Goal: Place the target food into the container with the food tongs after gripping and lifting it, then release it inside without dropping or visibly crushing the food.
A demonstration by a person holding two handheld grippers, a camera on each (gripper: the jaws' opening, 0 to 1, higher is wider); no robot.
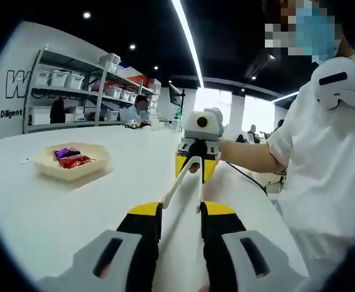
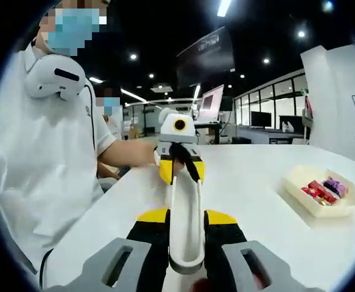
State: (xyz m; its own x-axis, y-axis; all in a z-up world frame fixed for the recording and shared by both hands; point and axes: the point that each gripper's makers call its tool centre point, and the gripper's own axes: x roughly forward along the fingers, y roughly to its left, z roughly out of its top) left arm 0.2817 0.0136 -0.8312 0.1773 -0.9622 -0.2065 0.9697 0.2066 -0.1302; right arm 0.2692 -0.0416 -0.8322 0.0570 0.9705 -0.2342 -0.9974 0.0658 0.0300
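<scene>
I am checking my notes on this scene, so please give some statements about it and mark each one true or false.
1. The tray on the white table holds a red pack and a purple pack. True.
2. The food tongs lie flat on the table, apart from both grippers. False: they are held between the left gripper and the right gripper, with their joined end in the right gripper's jaws.
3. The tongs grip the red pack. False: they grip nothing, and both packs lie in the tray.
4. The person wears a white shirt. True.
</scene>
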